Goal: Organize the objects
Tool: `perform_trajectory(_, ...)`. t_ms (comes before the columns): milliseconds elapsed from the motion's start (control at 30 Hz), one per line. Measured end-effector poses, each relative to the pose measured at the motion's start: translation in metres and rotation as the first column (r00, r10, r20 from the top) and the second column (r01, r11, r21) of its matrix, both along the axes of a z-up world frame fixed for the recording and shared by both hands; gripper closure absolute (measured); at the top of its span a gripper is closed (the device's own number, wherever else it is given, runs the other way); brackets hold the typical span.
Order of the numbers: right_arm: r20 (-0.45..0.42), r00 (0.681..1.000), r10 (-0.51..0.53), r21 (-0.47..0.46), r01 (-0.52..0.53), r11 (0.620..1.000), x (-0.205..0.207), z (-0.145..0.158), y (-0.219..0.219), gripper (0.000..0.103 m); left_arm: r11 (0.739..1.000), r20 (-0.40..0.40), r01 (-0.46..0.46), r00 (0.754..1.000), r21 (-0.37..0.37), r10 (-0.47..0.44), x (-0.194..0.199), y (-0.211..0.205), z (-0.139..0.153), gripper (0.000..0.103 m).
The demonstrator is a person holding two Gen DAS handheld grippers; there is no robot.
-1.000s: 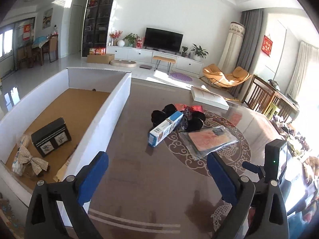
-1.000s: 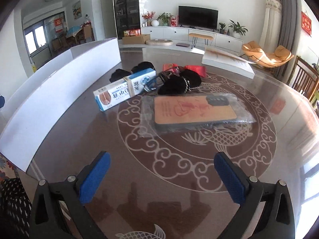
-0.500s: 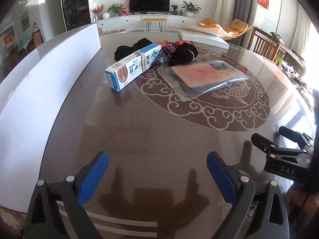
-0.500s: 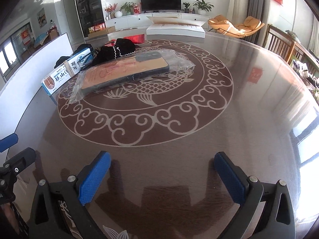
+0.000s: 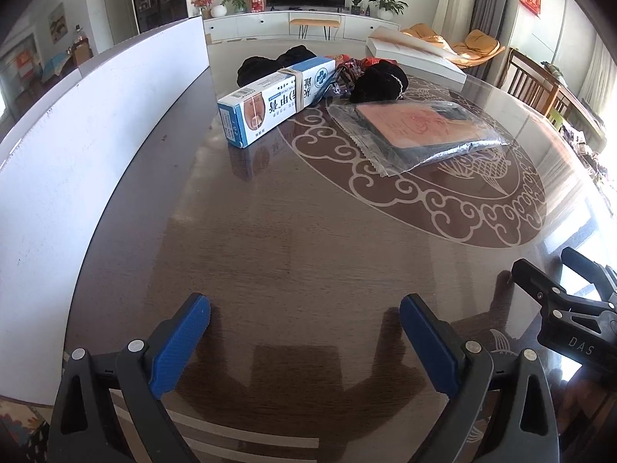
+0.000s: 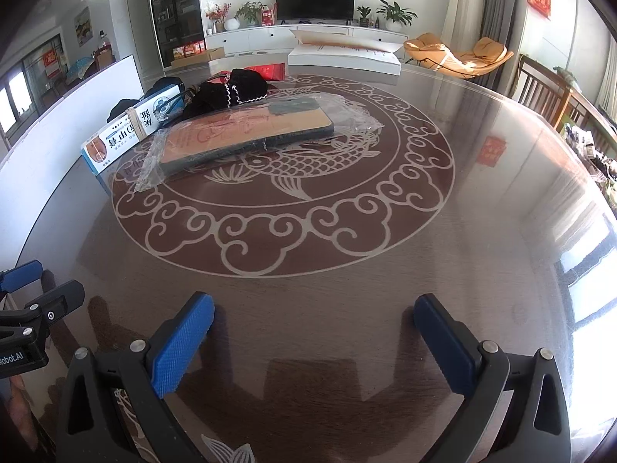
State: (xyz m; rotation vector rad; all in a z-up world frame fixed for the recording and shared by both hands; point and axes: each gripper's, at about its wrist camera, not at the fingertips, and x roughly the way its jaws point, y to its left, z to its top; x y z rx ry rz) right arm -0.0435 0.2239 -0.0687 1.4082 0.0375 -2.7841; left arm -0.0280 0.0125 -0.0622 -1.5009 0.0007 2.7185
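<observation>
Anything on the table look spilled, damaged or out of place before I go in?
Nothing spilled or damaged. The leftovers are just bunched loosely: the blue-and-white box lies at a slant against the black pouches, and the bagged phone case lies skewed on the table inlay. Both hand-held grippers are open and empty.

On the table [image 5: 308, 231] I count one blue-and-white carton [image 5: 275, 102], one phone case in a clear bag [image 6: 246, 135], a few black fabric bundles [image 5: 380, 83], one white box wall [image 5: 96, 146], and two grippers.
</observation>
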Motion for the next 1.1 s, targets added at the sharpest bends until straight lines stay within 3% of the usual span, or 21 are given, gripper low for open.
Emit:
perform_trajectory(200,0.0,1.0,0.0,0.0,0.0,1.0,0.0,0.0,0.0,0.0,1.0,0.003,-0.009,1.0,-0.022,0.009,0.0,-0.001,-0.001,0.003)
perform_trajectory(533,0.0,1.0,0.0,0.0,0.0,1.0,0.0,0.0,0.0,0.0,0.993,0.004,-0.116,0.993,-0.021,0.116,-0.002,-0.021,-0.003,0.0)
perform_trajectory(967,0.0,1.0,0.0,0.0,0.0,1.0,0.0,0.0,0.0,0.0,0.992,0.011,-0.125,0.992,-0.012,0.125,-0.003,-0.024,-0.002,0.0)
perform_trajectory(1067,0.0,1.0,0.0,0.0,0.0,1.0,0.0,0.0,0.0,0.0,0.995,0.004,-0.094,0.996,0.04,0.094,-0.017,-0.03,0.006,0.0)
perform_trajectory(1100,0.0,1.0,0.0,0.0,0.0,1.0,0.0,0.0,0.0,0.0,0.997,-0.011,-0.081,0.997,0.02,0.081,-0.028,-0.031,0.01,0.0)
